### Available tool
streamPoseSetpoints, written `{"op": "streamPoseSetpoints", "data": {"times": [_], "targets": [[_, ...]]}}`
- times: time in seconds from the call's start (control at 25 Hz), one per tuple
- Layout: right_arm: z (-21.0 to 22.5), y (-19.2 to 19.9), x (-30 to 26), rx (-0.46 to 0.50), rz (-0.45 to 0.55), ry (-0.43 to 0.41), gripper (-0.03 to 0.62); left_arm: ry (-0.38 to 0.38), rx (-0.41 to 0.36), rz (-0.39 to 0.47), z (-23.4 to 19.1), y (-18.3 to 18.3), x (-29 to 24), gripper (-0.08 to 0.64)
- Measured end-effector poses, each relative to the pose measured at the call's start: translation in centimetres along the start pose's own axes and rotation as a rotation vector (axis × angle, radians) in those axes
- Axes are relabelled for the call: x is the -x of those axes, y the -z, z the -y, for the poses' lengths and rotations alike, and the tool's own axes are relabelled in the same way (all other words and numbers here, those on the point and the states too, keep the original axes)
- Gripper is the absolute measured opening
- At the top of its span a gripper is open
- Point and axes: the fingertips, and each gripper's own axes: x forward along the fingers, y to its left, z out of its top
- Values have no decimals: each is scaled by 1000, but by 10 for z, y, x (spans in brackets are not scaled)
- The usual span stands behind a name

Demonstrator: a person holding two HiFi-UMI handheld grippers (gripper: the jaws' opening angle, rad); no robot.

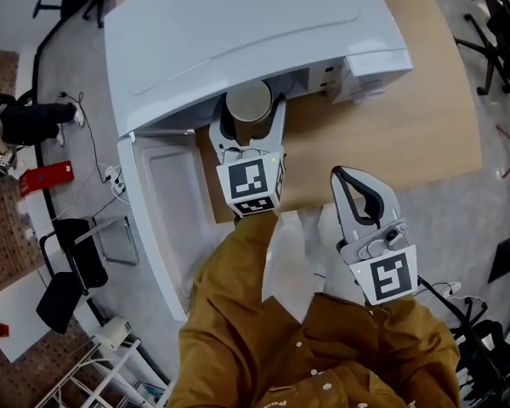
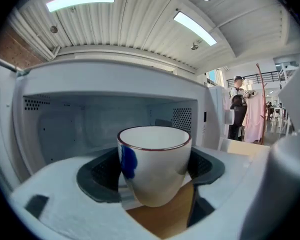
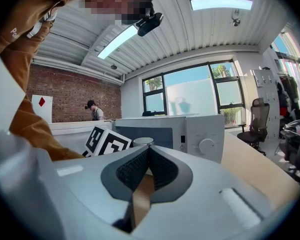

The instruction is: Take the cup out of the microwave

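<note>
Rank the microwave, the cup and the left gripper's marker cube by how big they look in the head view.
1. microwave, by far the largest.
2. marker cube, slightly bigger than the cup.
3. cup. The cube sits nearer the camera, so the order of these two is unsure.

Bright ceiling strip lights overhead; gripper views bulge at the edges (corners black), little blur.

The cup looks glossy ceramic, the microwave smooth painted metal, the table matt wood.
</note>
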Motion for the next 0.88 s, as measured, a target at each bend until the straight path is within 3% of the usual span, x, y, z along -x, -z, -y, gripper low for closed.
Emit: {"op": "streamPoseSetpoints", "data": {"times": [0.32,0.88], "targets": [[-3,-39,-3,19,60,-7,5,74,12,23,35,-31,57,383],[-6,-109,25,66,95,-32,5,157,87,119,82,-140,171,383]]}}
